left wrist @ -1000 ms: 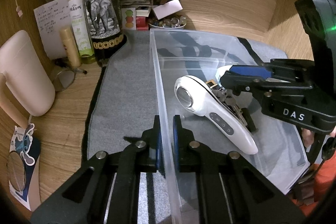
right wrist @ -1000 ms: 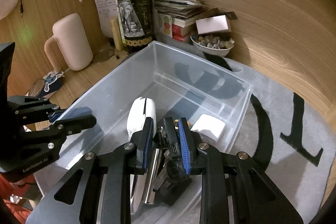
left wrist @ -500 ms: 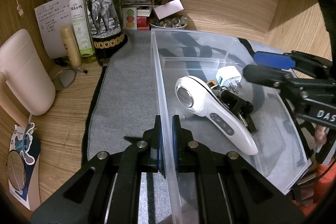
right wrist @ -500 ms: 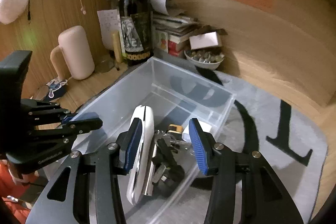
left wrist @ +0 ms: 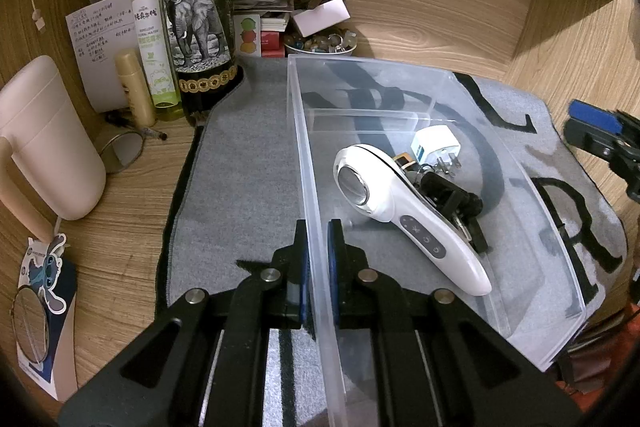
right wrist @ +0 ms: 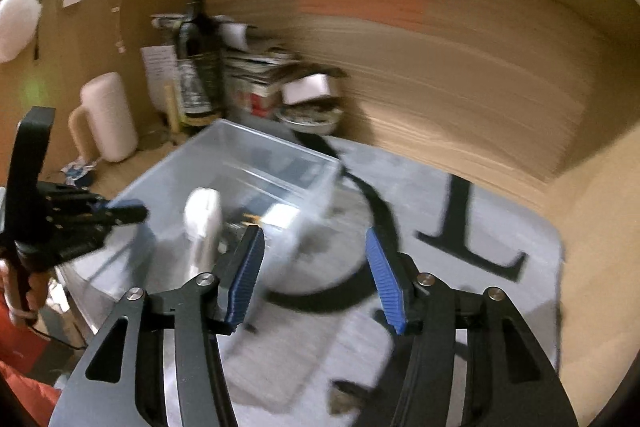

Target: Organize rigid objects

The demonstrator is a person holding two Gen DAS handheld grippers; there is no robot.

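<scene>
A clear plastic bin stands on a grey mat. In it lie a white handheld device, a white plug adapter and a black object with keys. My left gripper is shut on the bin's left wall. My right gripper is open and empty, raised to the right of the bin; it shows at the right edge of the left wrist view. The right wrist view is blurred.
A wine bottle, a green spray bottle, a small tube, a pink mug, a bowl of trinkets and stacked books stand behind and left of the bin. Wooden walls close the back and right.
My right gripper opened, let the black object with keys go into the bin, then rose and pulled away to the right. My left gripper kept its hold on the bin wall.
</scene>
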